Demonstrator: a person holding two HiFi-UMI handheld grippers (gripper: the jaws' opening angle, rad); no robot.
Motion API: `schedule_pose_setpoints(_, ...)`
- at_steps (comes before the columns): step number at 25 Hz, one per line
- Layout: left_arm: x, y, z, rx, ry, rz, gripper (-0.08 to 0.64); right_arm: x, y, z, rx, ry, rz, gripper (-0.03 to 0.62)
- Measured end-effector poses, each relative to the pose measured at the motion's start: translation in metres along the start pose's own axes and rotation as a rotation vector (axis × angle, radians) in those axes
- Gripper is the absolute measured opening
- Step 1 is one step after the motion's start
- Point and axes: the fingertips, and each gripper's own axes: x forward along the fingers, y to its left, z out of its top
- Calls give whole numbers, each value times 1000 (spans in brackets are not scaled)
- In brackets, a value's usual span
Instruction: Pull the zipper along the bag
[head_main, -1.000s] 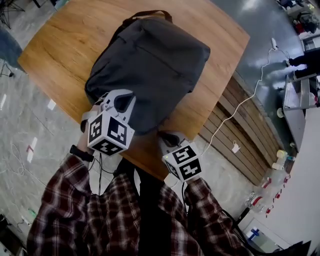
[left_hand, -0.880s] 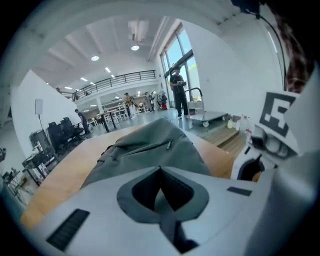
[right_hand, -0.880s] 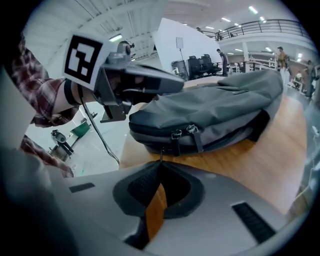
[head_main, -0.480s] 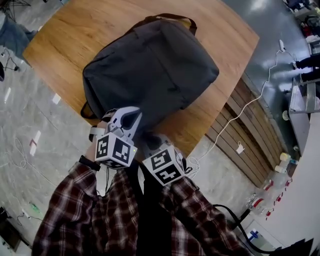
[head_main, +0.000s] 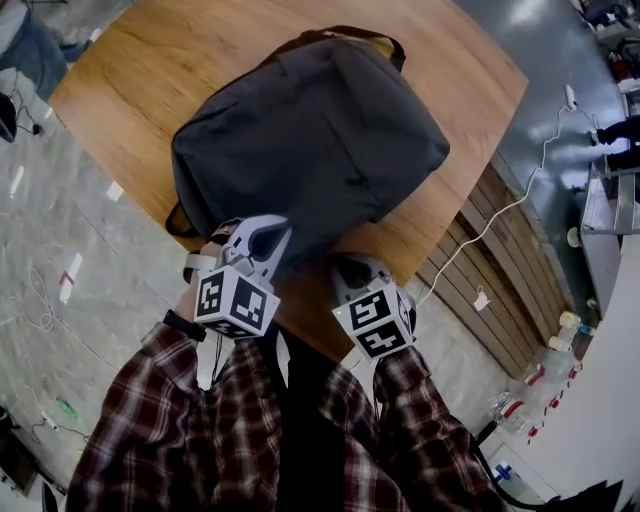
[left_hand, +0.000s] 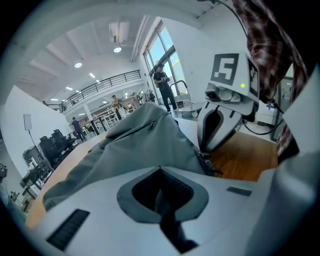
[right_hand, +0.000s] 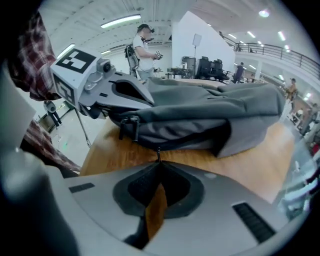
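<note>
One dark grey fabric backpack (head_main: 310, 140) lies flat on one wooden table (head_main: 180, 60), with its single brownish carry handle (head_main: 345, 33) at the far end. Two grippers are at its near edge, close to each other. The left gripper (left_hand: 160, 169) has its jaws closed, and it seems they pinch the cloth of the backpack, though that spot is dark. The right gripper (right_hand: 158, 161) has its jaws pressed together on one small dark zipper pull (right_hand: 158, 151).
</note>
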Motion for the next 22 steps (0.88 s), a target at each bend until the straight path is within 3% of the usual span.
schedule_pose_setpoints(3,0,-1,-1,9,-1,-6,9,-6,-37,-5,63,-1,-54,14)
schedule_pose_setpoints(8,1,0,-1,6,-8,-7,9,-7,-69,-1,67,5,-95,17)
schedule_pose_setpoints(17,4,-2,2,10,-15,-7,9,-6,-75,-3,133,-13,-84,20)
schedule_pose_setpoints(19,1,2,5,-13,-20,17,9,-10,-72,0,156,-37,-68,20)
schedule_pose_setpoints(22,-14,22,21,-120,-50,114,9,-29,-74,2,225,-70,-95,20)
